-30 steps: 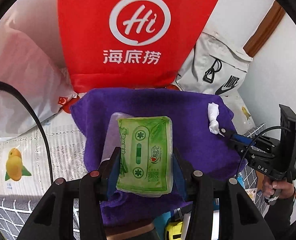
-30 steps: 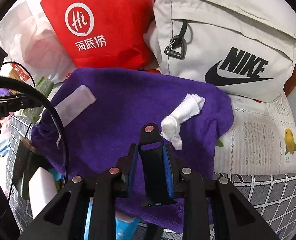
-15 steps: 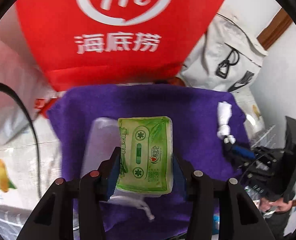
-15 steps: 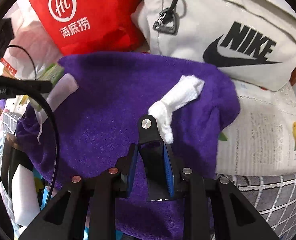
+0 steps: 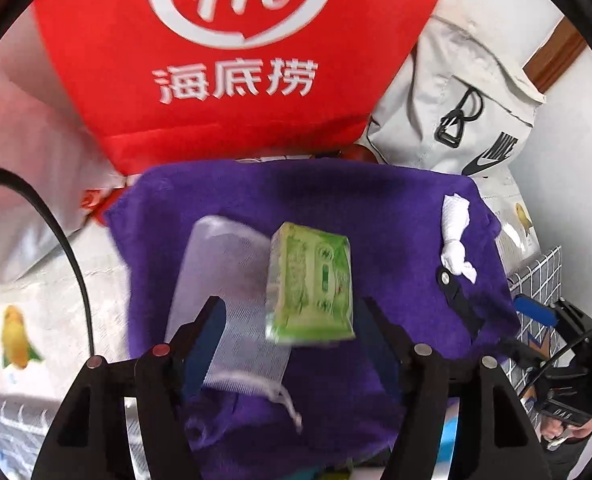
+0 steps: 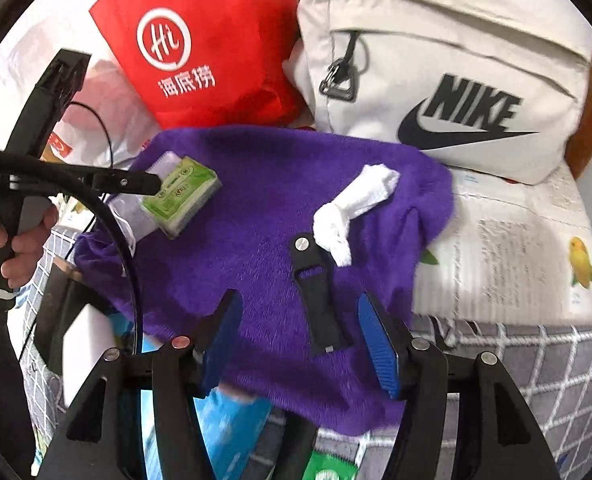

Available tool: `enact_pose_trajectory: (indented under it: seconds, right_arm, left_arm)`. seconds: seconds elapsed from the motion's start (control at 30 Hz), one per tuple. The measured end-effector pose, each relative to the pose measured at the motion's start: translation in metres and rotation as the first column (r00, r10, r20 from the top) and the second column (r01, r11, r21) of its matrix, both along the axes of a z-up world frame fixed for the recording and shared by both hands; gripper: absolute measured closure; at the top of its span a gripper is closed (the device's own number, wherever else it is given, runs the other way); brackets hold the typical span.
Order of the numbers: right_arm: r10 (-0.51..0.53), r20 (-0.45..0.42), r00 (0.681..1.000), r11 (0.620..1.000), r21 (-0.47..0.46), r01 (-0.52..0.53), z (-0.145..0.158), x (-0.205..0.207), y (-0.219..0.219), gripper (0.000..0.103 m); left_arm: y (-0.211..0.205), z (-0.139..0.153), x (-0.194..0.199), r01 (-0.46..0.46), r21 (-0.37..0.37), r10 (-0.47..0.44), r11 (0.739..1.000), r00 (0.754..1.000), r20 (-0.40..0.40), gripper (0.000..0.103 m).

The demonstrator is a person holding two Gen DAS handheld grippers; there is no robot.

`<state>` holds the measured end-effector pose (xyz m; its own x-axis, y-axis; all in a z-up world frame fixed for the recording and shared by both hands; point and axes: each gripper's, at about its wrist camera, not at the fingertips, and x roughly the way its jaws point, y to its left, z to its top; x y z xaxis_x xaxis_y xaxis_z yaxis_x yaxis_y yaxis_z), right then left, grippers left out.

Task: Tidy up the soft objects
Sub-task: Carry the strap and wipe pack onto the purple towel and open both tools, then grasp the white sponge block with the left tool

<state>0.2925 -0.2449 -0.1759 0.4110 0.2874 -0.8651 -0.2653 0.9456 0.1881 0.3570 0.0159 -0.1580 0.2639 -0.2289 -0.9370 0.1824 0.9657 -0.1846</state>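
Observation:
A purple towel (image 5: 376, 220) (image 6: 263, 208) lies spread on the bed. My left gripper (image 5: 291, 320) is open; a green tissue pack (image 5: 312, 284) (image 6: 181, 194) lies loose on the towel between its fingers, beside a white mesh pouch (image 5: 223, 280). My right gripper (image 6: 300, 320) is open; a black strap piece (image 6: 316, 292) (image 5: 456, 300) lies on the towel between its fingers. A knotted white cloth (image 6: 356, 204) (image 5: 456, 232) lies just beyond the strap piece.
A red paper bag (image 5: 231, 52) (image 6: 199, 48) and a white Nike bag (image 6: 448, 76) (image 5: 468, 96) stand behind the towel. White plastic bags (image 5: 15, 160) lie at the left. A printed sheet with birds (image 6: 516, 248) and a grid-pattern cover (image 6: 536, 364) lie to the right.
Both grippers have opened. The left let go of the green tissue pack, which now lies tilted on the towel. The right let go of the black strap piece.

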Motion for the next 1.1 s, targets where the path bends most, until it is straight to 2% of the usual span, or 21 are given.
enact_pose_trajectory:
  seconds: [0.1,0.17,0.23,0.33,0.43,0.77,0.9,1.0,1.1]
  right_arm:
    - [-0.02,0.022,1.0,1.0,0.012,0.019,0.013,-0.019,-0.011,0.043]
    - [-0.03,0.035,0.999,0.999,0.026,0.029,0.022,-0.035,-0.016,0.042]
    - [-0.047,0.045,0.998,0.998,0.044,0.045,0.031,-0.056,-0.025,0.042]
    - [-0.07,0.054,0.996,0.996,0.067,0.067,0.036,-0.08,-0.033,0.038]
    - [-0.087,0.05,0.995,0.993,0.081,0.083,0.037,-0.104,-0.038,0.038]
    - [-0.119,0.02,0.993,0.987,0.114,0.116,0.028,-0.166,-0.051,0.038]
    - [-0.134,0.002,0.991,0.984,0.121,0.132,0.023,-0.178,-0.056,0.038]
    - [-0.146,-0.009,0.989,0.982,0.122,0.146,0.019,-0.185,-0.061,0.038]
    - [-0.155,-0.012,0.988,0.981,0.116,0.155,0.018,-0.19,-0.065,0.038]
  left_arm:
    - [-0.001,0.019,-0.027,0.027,0.019,-0.028,0.999,0.999,0.032,0.036]
    - [-0.007,0.031,-0.052,0.07,0.023,-0.071,0.997,0.996,0.062,0.027]
    - [-0.016,0.039,-0.08,0.118,0.012,-0.118,0.993,0.989,0.086,0.024]
    - [-0.029,0.041,-0.116,0.183,-0.057,-0.178,0.981,0.98,0.083,0.021]
    - [-0.039,0.035,-0.136,0.208,-0.049,-0.204,0.977,0.976,0.079,0.021]
    - [-0.045,-0.001,-0.138,0.184,-0.041,-0.184,0.982,0.983,-0.001,0.021]
    - [-0.051,-0.016,-0.134,0.172,-0.04,-0.174,0.984,0.984,-0.032,0.021]
    - [-0.048,-0.015,-0.135,0.153,-0.085,-0.155,0.985,0.988,-0.017,0.023]
    - [-0.042,-0.007,-0.139,0.137,-0.083,-0.137,0.987,0.991,0.009,0.024]
